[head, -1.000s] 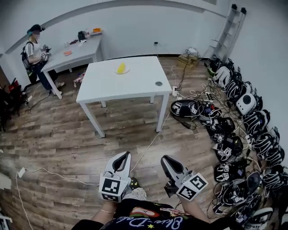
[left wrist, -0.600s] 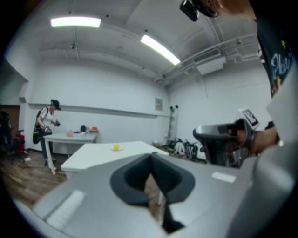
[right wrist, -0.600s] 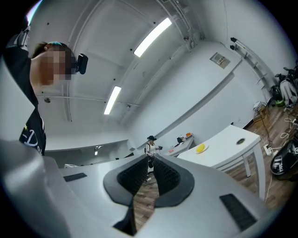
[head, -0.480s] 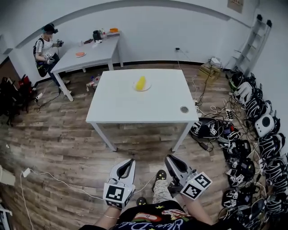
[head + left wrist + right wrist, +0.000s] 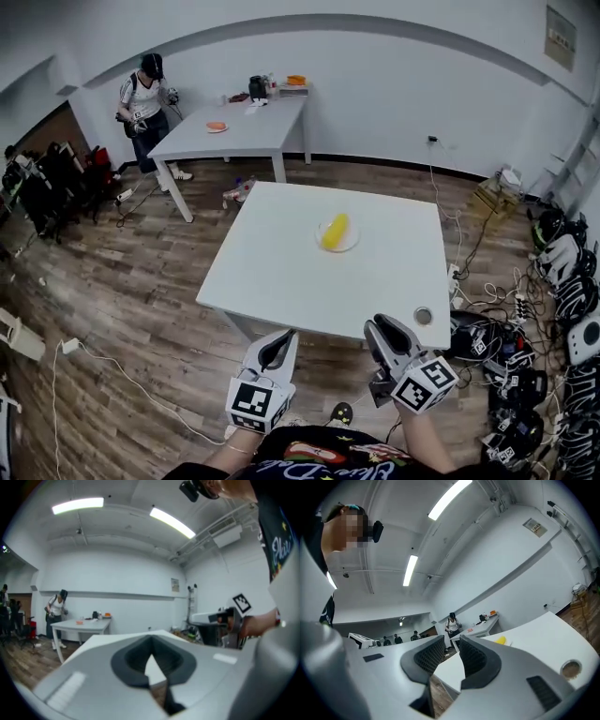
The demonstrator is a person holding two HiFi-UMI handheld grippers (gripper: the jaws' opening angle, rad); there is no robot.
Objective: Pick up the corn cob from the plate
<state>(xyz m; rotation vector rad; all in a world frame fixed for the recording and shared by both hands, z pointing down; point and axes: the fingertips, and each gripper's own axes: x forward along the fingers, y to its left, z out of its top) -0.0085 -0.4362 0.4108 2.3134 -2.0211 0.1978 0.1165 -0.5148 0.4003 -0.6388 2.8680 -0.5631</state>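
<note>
A yellow corn cob (image 5: 335,231) lies on a small white plate (image 5: 352,243) at the middle of the white table (image 5: 281,281). Both grippers hang level just short of the table's near edge, well apart from the plate. My left gripper (image 5: 283,339) is shut, its tips meeting with nothing between them (image 5: 151,643). My right gripper (image 5: 380,328) has its jaws opening; a narrow empty gap shows between the pads (image 5: 452,649). In the right gripper view the corn cob (image 5: 500,640) sits far off on the table top (image 5: 534,639).
A small round disc (image 5: 423,316) lies near the table's front right corner. Headsets and cables (image 5: 562,309) crowd the floor at the right. A second table (image 5: 234,131) with a person (image 5: 145,98) stands at the back left. A cable (image 5: 122,375) runs over the wooden floor.
The table and plate have come much closer in the head view. Both grippers now reach the table's near edge. The right jaws have parted a little.
</note>
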